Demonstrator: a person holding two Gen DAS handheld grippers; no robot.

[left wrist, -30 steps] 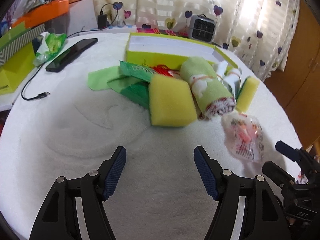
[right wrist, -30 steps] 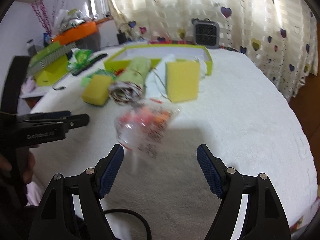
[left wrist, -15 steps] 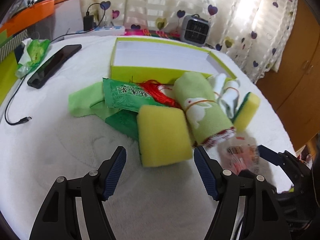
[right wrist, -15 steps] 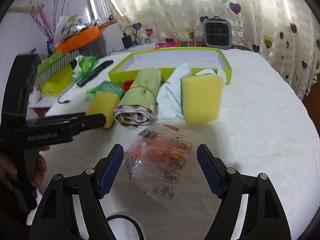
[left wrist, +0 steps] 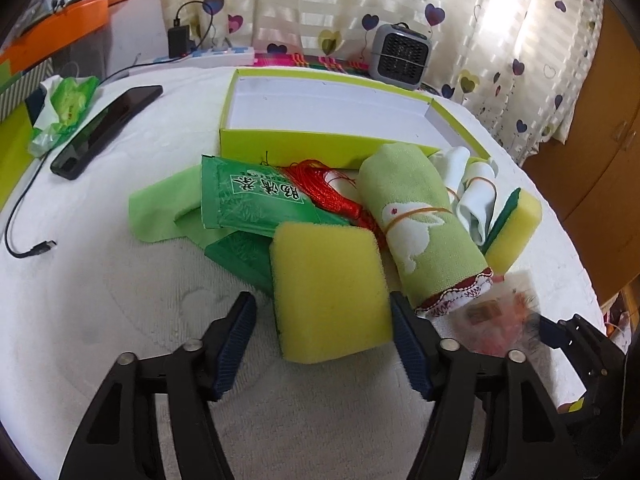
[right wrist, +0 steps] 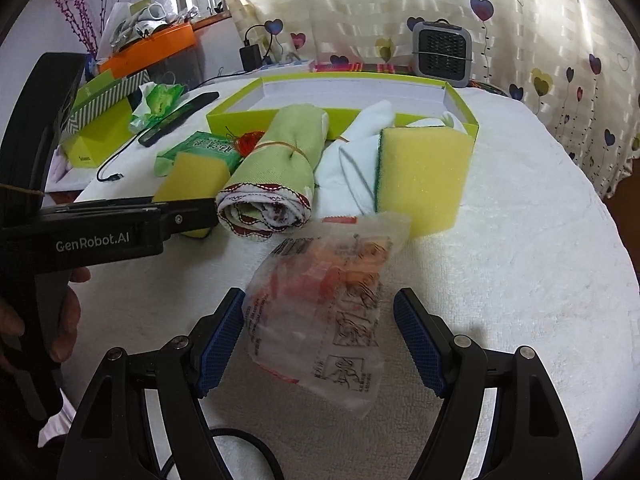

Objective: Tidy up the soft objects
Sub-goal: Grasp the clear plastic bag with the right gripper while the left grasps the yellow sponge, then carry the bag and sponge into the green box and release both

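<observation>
A pile of soft things lies before the open lime-green box [left wrist: 280,142] [right wrist: 464,108]. A yellow sponge [left wrist: 330,292] [right wrist: 192,178] lies between the open jaws of my left gripper [left wrist: 322,340]. Beside it are a rolled green towel [left wrist: 420,224] [right wrist: 280,168], a white cloth [left wrist: 472,196] [right wrist: 348,176], a second yellow sponge [left wrist: 516,224] [right wrist: 424,176], green tea packets [left wrist: 252,196], red string [left wrist: 320,184] and a green cloth [left wrist: 160,208]. My right gripper [right wrist: 320,340] is open around a clear plastic bag [right wrist: 328,304] [left wrist: 492,320] lying on the white table.
A black phone [left wrist: 108,130] with a cable [left wrist: 24,240], a green tissue pack [left wrist: 64,108] and boxes [right wrist: 100,128] lie at the left. A small grey heater [left wrist: 402,56] [right wrist: 442,52] stands behind the box. The table edge [left wrist: 576,264] drops off at the right.
Both grippers moved forward. The yellow sponge now lies between my left jaws, and the plastic bag, earlier in the air and blurred, now rests on the table between my right jaws.
</observation>
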